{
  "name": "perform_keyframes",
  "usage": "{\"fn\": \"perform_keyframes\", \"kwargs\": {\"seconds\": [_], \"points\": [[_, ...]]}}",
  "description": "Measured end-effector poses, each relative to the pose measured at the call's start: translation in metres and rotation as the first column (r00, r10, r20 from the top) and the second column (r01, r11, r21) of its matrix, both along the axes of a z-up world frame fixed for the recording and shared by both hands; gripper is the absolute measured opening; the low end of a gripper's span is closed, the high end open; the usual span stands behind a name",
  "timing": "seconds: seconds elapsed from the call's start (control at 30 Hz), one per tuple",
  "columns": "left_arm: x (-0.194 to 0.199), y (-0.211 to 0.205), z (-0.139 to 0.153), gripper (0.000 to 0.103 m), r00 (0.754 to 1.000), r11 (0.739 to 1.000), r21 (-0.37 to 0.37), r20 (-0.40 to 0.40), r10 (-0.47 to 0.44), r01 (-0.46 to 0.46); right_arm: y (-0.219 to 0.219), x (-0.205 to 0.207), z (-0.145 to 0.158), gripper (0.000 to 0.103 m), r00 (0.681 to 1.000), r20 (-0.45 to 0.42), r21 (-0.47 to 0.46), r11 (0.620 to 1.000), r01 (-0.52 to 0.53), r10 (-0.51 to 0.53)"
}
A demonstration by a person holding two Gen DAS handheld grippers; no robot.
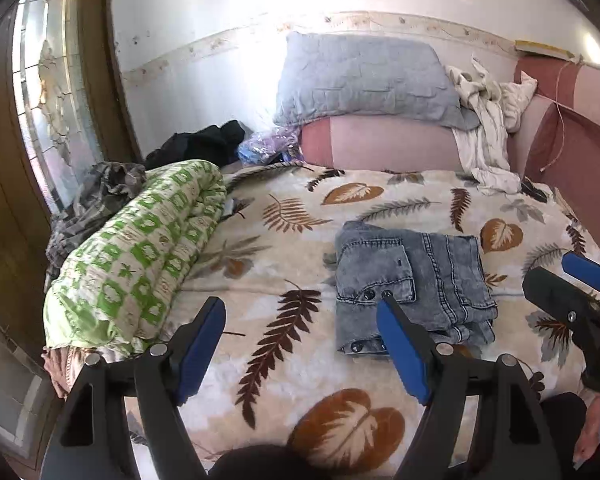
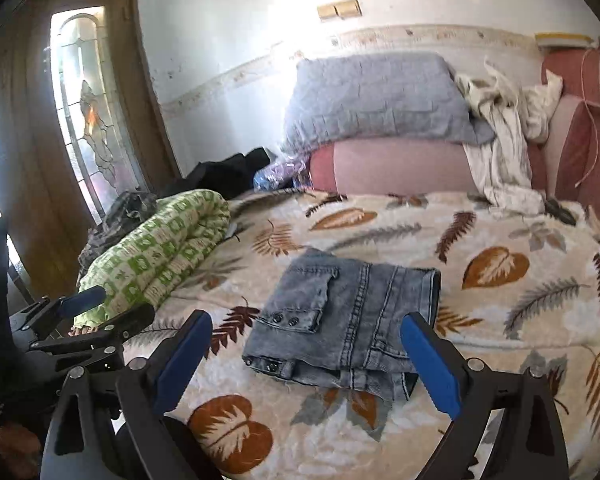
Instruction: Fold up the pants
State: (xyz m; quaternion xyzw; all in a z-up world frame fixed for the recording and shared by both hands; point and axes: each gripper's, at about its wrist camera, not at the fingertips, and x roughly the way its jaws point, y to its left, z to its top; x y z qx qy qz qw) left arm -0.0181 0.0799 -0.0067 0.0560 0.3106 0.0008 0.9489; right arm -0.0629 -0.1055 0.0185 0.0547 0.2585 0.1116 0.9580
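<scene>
The faded grey-blue denim pants (image 2: 346,322) lie folded into a compact, squarish bundle on the cream blanket printed with brown leaves (image 2: 500,312), near the middle of the bed. A flap pocket with dark snap buttons faces up, and double-stitched seams run across the top layer; the layered edges stack toward me. My left claw (image 1: 302,354) hangs above the blanket, blue pads wide apart and empty. My right claw (image 2: 306,362) hangs likewise, spread wide, gripping nothing.
</scene>
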Motion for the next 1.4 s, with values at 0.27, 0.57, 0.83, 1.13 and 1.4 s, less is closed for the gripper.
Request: {"fn": "perform_keyframes", "kwargs": {"seconds": [0.27, 0.57, 0.83, 1.13, 1.4], "points": [[-0.008, 0.004, 0.010, 0.086, 0.999, 1.000, 0.002, 0.040, 0.026, -0.026, 0.011, -0.010, 0.007, 0.098, 0.999, 0.042, -0.043, 0.999, 0.011, -0.009], [-0.005, 0.008, 0.005, 0.086, 0.998, 0.999, 0.008, 0.032, 0.052, -0.052, 0.007, -0.007, 0.002, 0.098, 0.999, 0.035, -0.028, 0.999, 0.023, -0.022], [0.004, 0.010, -0.006, 0.086, 0.997, 0.997, 0.038, 0.012, 0.071, -0.072, 0.007, 0.000, -0.005, 0.098, 0.999, 0.012, -0.023, 0.999, 0.030, -0.030], [0.011, 0.014, -0.016, 0.086, 0.996, 0.995, 0.055, -0.016, 0.090, -0.089, 0.007, 0.006, -0.012, 0.098, 0.999, -0.009, -0.018, 0.999, 0.035, -0.035], [0.015, 0.019, -0.020, 0.086, 0.994, 0.993, 0.061, -0.033, 0.102, -0.100, 0.009, 0.013, -0.023, 0.098, 0.998, -0.051, -0.026, 0.999, 0.042, -0.043]]}}
